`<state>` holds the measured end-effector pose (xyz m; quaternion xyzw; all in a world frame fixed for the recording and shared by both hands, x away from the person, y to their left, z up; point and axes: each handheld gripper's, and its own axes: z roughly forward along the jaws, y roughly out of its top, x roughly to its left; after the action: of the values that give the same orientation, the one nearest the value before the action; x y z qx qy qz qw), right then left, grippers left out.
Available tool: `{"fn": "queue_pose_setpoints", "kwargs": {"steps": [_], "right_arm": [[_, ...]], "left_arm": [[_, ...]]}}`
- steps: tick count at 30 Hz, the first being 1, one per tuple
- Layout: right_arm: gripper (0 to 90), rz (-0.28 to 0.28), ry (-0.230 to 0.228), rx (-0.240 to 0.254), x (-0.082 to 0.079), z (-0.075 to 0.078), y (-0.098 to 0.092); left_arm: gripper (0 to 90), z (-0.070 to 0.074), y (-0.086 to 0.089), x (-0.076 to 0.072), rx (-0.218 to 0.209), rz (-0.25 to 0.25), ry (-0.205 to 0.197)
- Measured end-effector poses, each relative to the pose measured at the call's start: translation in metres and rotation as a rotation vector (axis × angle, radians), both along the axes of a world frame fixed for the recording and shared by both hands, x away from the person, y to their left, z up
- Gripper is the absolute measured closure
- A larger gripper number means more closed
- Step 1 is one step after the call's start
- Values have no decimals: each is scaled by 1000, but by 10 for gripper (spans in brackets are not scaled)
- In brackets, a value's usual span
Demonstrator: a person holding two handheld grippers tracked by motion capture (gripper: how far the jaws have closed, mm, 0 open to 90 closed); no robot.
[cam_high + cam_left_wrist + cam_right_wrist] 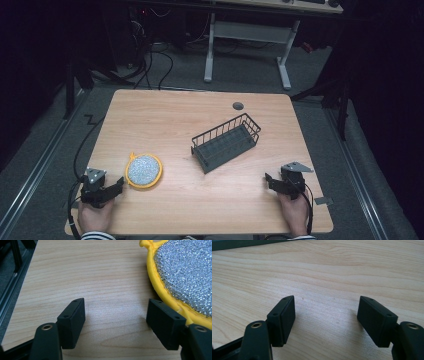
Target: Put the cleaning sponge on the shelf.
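Left tool wide apart, empty, near desk front-left edge, just beside yellow-rimmed scrubber. Right tool wide apart, empty, front-right. Wire basket mid-desk, bare wood between.

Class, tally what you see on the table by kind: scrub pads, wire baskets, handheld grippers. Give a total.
Scrub pad: 1
Wire basket: 1
Handheld grippers: 2, left gripper and right gripper
Total: 4
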<state>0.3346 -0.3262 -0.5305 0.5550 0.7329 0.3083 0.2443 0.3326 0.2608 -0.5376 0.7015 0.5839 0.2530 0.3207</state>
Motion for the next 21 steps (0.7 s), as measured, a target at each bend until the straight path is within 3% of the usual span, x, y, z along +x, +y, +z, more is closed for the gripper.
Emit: {"fn": "queue_pose_setpoints", "kwargs": {"steps": [13, 14, 16, 20, 21], "right_arm": [[339, 28, 0, 5, 1, 0, -1], [418, 49, 32, -1, 3, 5, 0], [411, 60, 45, 3, 5, 6, 0], [415, 85, 16, 20, 15, 22, 3], [415, 98, -8, 35, 21, 36, 6]], "left_arm": [[319, 0, 0, 1, 3, 0, 0], [317, 0, -1, 2, 4, 1, 1], [318, 0, -1, 2, 4, 2, 2], [316, 0, -1, 3, 1, 5, 0], [316, 0, -1, 3, 1, 4, 0]]}}
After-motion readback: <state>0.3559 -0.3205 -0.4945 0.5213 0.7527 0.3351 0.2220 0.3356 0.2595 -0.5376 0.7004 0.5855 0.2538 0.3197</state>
